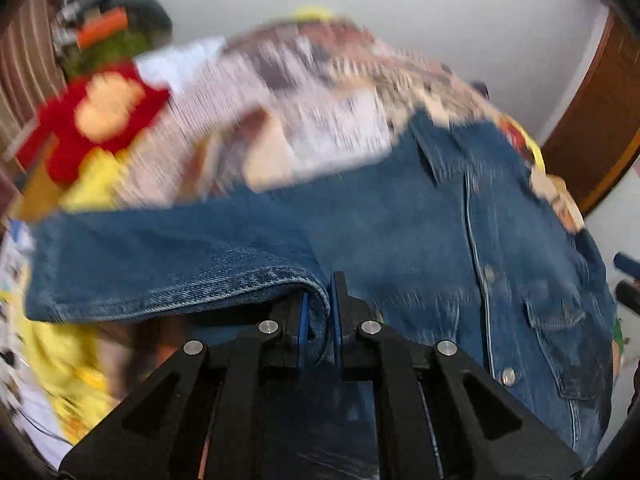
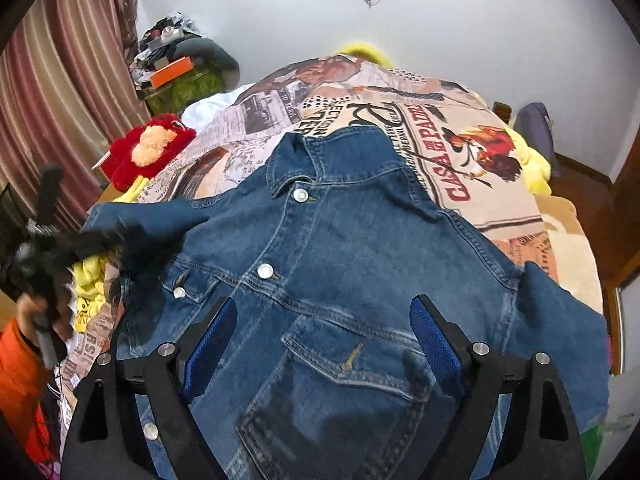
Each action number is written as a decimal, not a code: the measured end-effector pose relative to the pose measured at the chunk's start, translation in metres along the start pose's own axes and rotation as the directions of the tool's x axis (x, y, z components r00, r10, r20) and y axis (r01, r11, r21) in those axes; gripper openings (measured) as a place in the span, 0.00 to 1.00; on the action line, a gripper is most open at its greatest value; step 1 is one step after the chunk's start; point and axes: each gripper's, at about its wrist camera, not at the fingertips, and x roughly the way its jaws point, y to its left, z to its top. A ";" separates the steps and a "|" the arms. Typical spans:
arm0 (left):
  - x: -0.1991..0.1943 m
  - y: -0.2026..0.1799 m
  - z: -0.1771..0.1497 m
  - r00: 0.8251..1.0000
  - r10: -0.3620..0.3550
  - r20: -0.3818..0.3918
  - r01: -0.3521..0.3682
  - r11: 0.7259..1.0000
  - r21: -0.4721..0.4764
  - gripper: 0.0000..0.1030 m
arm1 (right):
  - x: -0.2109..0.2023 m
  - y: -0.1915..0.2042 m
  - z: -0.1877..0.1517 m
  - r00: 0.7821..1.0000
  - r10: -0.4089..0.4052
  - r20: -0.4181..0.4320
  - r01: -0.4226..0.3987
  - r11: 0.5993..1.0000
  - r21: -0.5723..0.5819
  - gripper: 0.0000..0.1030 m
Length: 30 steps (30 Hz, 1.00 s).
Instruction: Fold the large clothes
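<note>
Bed [image 2: 500,208], printed cover, fills the room's middle; curtain [image 2: 60,92] well off its left side, red plush [image 2: 150,148] at its left edge

Jacket [image 2: 340,248], blue denim, lies front up on the bed, buttoned, collar toward the far wall, hem toward the person. Long axis runs collar to hem, straight away from the right gripper [image 2: 324,340]

Left sleeve [image 1: 160,268] is off the bed, stretched sideways from the jacket body, its long axis roughly crosswise to the jacket's. In the right wrist view it reaches toward the jacket's left side, where a hand [image 2: 38,312] with an orange cuff holds the tool, blurred

Left gripper [image 1: 320,316]: jaws nearly together, blue pads pinching a fold of sleeve denim at the hem edge. Left wrist view smeared

Right gripper: jaws wide, hanging over the jacket's lower chest above the pocket [image 2: 344,364]. Pads appear clear of the cloth, nothing held

Judgement: sleeve fold in hand. The move likely turns on the sleeve lying left of the jacket's button line [image 2: 265,270]; it wants carrying across toward that line. Left hand already has it; the right hand is nearer the body and free to pin it

Risk: body dragging along with the sleeve
</note>
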 end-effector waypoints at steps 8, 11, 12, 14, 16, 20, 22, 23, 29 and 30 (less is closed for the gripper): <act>0.028 0.003 -0.037 0.987 -0.075 -0.144 0.063 0.994 -0.087 0.11 | -0.002 -0.008 -0.012 0.999 -0.028 -0.020 0.029 1.000 0.003 0.85; 0.014 0.018 -0.044 0.983 -0.119 -0.140 0.099 0.985 -0.142 0.30 | 0.004 -0.008 -0.013 0.999 -0.023 -0.039 0.024 1.000 0.005 0.85; 0.007 0.025 -0.046 0.984 -0.124 -0.127 0.104 0.982 -0.157 0.39 | 0.007 -0.007 -0.013 0.999 -0.021 -0.043 0.021 1.000 0.005 0.85; -0.009 0.039 -0.047 0.988 -0.118 -0.099 0.098 0.977 -0.192 0.53 | 0.012 -0.004 -0.013 0.998 -0.016 -0.053 0.016 1.000 -0.001 0.85; -0.022 0.057 -0.049 0.993 -0.102 -0.057 0.086 0.968 -0.236 0.57 | 0.018 -0.001 -0.013 0.998 -0.016 -0.059 0.016 1.000 -0.006 0.85; -0.034 0.106 -0.051 0.996 -0.084 -0.016 0.073 0.928 -0.365 0.58 | 0.033 0.007 -0.011 0.996 -0.027 -0.090 0.025 1.000 -0.013 0.85; -0.033 0.134 -0.053 0.998 -0.062 -0.009 0.052 0.896 -0.441 0.58 | 0.038 0.010 -0.010 0.995 -0.019 -0.097 0.018 1.000 -0.013 0.85; -0.031 0.143 -0.053 0.999 -0.052 -0.006 0.043 0.886 -0.462 0.58 | 0.040 0.012 -0.009 0.995 -0.014 -0.098 0.013 1.000 -0.013 0.85; -0.020 0.197 -0.058 0.998 0.055 -0.019 -0.055 0.808 -0.586 0.58 | 0.045 0.017 -0.007 0.995 -0.031 -0.092 0.028 0.999 -0.036 0.85; -0.019 0.203 -0.057 0.997 0.071 -0.020 -0.069 0.797 -0.600 0.57 | 0.046 0.017 -0.006 0.995 -0.035 -0.092 0.031 0.999 -0.038 0.85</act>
